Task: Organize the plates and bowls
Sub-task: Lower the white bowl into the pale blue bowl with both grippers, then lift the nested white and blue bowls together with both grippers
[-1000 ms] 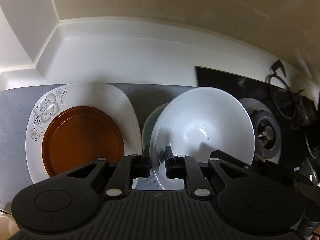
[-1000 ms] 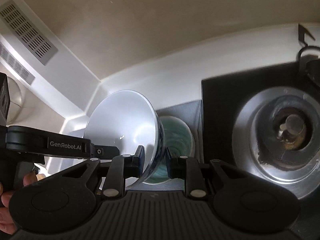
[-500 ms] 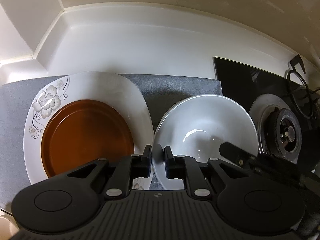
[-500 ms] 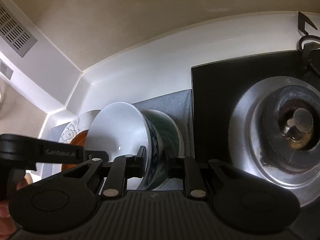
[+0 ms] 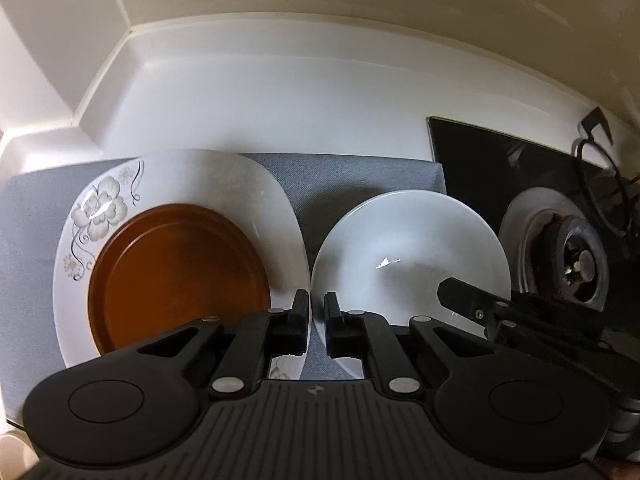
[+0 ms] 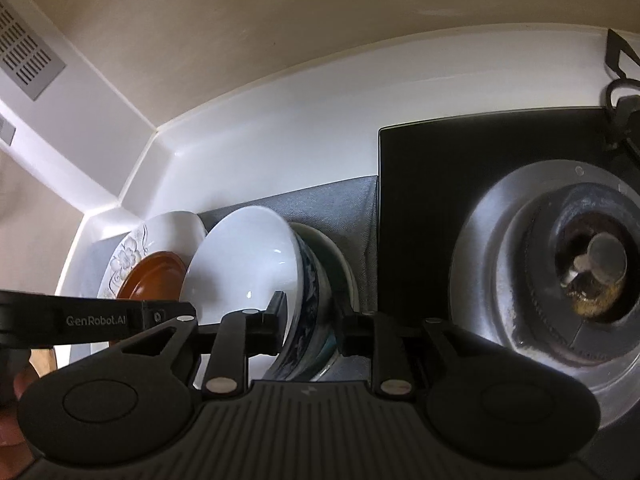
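Left gripper: your left gripper (image 5: 317, 322) hangs above the grey mat (image 5: 352, 176), over the gap between the floral plate and the white bowl. Its jaws are closed with nothing between them.
Right gripper: your right gripper (image 6: 312, 326) straddles the near rim of the white bowl (image 6: 248, 256). Its jaws are opening; the left finger (image 6: 276, 312) is inside the bowl, the right one outside the stack, and the pads look clear of the rim, though the outer pad is partly hidden, so I cannot be sure.
White bowl: it sits nested in a green bowl (image 6: 334, 256) on the right half of the mat. In the right wrist view its outer wall shows a dark blue pattern. In the left wrist view you see only its white inside (image 5: 408, 248).
Green bowl: only its rim and part of its wall show, behind and under the white bowl.
Floral plate: the white plate with a grey flower print (image 5: 104, 208) lies flat on the left half of the mat, its edge just beside the white bowl.
Brown plate: a smaller brown plate (image 5: 176, 276) lies on the floral plate, towards its near side.
Stove: the black hob (image 6: 424, 216) borders the mat on the right, with a burner (image 6: 592, 264) in a silver ring.
Your hand: part of your left hand (image 6: 20, 384) shows at the left edge behind the left gripper's body.
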`<state>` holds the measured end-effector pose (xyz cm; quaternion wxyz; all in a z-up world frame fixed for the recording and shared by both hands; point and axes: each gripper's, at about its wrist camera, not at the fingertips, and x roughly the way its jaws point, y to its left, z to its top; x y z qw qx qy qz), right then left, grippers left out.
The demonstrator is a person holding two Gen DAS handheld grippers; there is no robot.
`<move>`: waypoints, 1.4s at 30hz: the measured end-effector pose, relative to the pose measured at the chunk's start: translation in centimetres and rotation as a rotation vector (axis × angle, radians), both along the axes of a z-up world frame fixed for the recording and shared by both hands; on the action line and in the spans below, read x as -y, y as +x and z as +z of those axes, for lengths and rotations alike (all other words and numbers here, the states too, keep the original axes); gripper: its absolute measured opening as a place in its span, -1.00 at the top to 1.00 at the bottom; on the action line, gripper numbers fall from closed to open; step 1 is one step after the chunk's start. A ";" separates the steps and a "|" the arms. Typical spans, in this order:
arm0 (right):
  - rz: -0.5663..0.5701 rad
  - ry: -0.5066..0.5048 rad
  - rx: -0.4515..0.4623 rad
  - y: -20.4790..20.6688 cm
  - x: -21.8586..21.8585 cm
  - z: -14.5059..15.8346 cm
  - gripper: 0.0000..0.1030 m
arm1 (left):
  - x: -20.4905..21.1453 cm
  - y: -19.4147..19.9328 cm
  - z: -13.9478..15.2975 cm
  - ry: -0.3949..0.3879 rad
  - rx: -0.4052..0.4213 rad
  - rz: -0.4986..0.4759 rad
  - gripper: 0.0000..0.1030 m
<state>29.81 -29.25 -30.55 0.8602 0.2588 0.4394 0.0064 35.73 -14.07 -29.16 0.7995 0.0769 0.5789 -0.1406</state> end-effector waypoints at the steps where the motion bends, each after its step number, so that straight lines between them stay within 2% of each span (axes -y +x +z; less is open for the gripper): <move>1: 0.004 -0.004 0.000 0.0 -0.1 0.1 0.47 | 0.1 0.0 -0.1 0.008 0.000 -0.003 0.84; 5: 0.000 -0.004 0.003 -0.3 -0.3 0.8 0.29 | 0.2 0.2 -0.4 0.007 -0.021 0.006 0.84; 8: -0.002 -0.019 0.004 -0.7 -0.3 1.1 0.23 | 0.2 0.2 -0.7 0.006 -0.031 0.016 0.83; 9: -0.011 -0.010 0.001 -0.8 -0.1 1.1 0.21 | 0.2 0.2 -0.6 -0.004 -0.027 0.016 0.85; 11: -0.043 0.068 -0.014 -1.0 0.7 0.8 0.15 | 0.4 0.1 -0.5 -0.004 -0.019 0.012 0.84; 15: -0.039 0.069 -0.013 -1.2 0.8 0.9 0.15 | 0.8 -0.1 -0.4 0.010 -0.011 0.006 0.84; 19: -0.055 0.049 -0.008 -2.1 1.0 1.1 0.13 | 0.5 0.1 -0.5 -0.011 -0.020 0.016 0.83; 22: -0.064 0.042 -0.021 -2.6 1.3 0.7 -0.11 | 0.3 0.3 -0.6 -0.022 -0.034 0.020 0.82; 24: -0.073 0.059 -0.033 -2.8 1.6 0.1 -0.16 | 0.3 0.5 -0.7 -0.023 -0.041 0.025 0.82; 28: -0.076 0.115 -0.037 -2.8 1.6 -0.8 -0.22 | 0.3 1.0 -1.2 -0.035 -0.078 0.036 0.58; 30: -0.079 0.133 -0.033 -2.7 1.5 -1.2 -0.23 | 0.4 1.2 -1.7 -0.037 -0.106 0.044 0.56; 34: -0.101 0.158 -0.044 -2.0 1.3 -2.0 -0.21 | 1.2 1.3 -1.8 -0.012 -0.091 0.031 0.53; 36: -0.094 0.170 -0.040 -1.9 1.1 -2.2 0.01 | 1.3 1.1 -1.7 0.004 -0.080 0.021 0.64; 38: -0.074 0.105 -0.040 -2.0 0.7 -1.9 0.34 | 0.9 1.0 -1.8 -0.008 -0.089 0.026 0.65; 42: -0.057 0.106 -0.041 -2.9 1.3 -1.5 0.45 | 0.2 0.2 -1.8 -0.044 -0.131 0.028 0.66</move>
